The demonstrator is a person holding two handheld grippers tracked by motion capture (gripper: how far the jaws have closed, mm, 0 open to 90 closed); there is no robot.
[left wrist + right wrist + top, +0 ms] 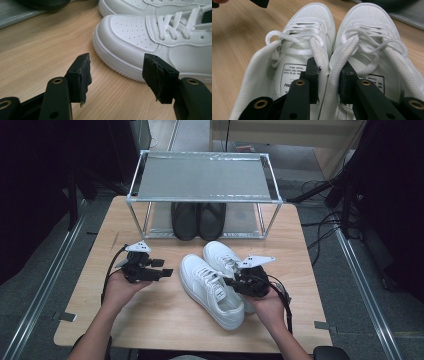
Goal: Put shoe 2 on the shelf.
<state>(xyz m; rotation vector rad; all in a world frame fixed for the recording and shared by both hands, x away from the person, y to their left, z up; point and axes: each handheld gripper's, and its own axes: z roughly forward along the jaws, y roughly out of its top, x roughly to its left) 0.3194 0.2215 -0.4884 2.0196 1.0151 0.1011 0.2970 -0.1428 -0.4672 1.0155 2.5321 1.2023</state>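
Note:
A pair of white lace-up sneakers lies side by side in the middle of the wooden table, the nearer shoe and the farther shoe with toes pointing away from me. My right gripper reaches into them from the heel end. One jaw sits inside each shoe, and the pads pinch the two touching inner collars together. My left gripper hovers open just left of the nearer shoe's toe, nothing between its fingers.
A metal-framed rack stands at the table's far edge, with a pair of black shoes on its lower level. Bare wood spreads at the front left. Cables trail from both grippers toward my forearms.

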